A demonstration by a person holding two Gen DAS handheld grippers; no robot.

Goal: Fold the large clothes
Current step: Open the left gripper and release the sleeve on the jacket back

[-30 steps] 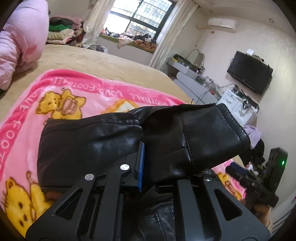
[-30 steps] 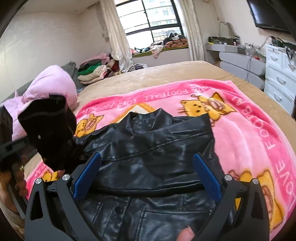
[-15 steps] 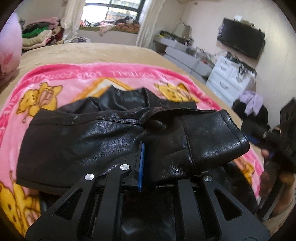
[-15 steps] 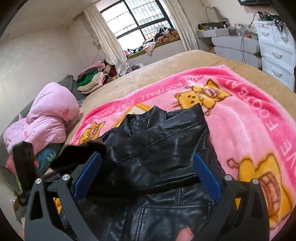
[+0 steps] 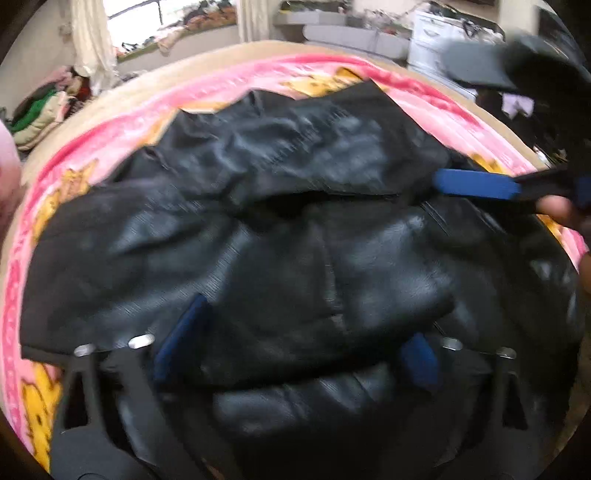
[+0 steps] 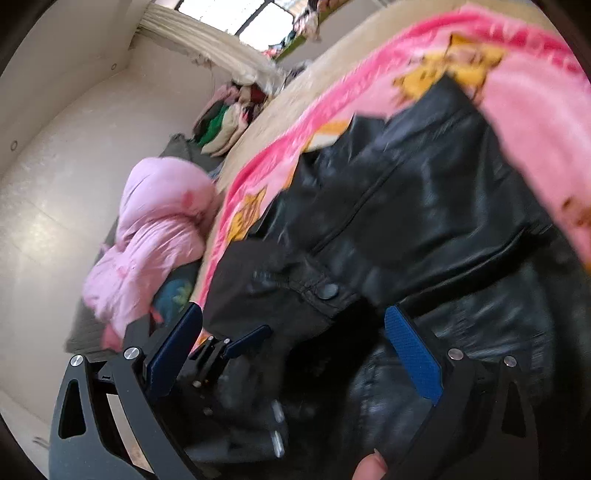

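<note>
A black leather jacket (image 5: 295, 177) lies spread on the pink cartoon blanket (image 5: 122, 122). One sleeve (image 5: 277, 280) is folded across its body. My left gripper (image 5: 299, 350) hangs low over that sleeve; its jaws are opening, the blue pads stand wide apart, and the sleeve lies loose between them. One blue pad (image 5: 476, 188) of the right gripper reaches in from the right edge. In the right wrist view my right gripper (image 6: 295, 350) is open just above the jacket (image 6: 424, 206), near a snap cuff (image 6: 327, 291), gripping nothing. The left gripper's fingers (image 6: 247, 341) show beside it.
A pink duvet (image 6: 155, 229) is bunched at the bed's left side. Folded clothes (image 6: 225, 122) are piled by the window curtain. White drawers (image 5: 439, 33) stand beyond the bed's far edge. A thumb (image 6: 373, 465) shows at the bottom.
My left gripper came down over the jacket and opened, letting go of the sleeve, which now lies flat across the body. The right gripper sank and rolled closer to the jacket.
</note>
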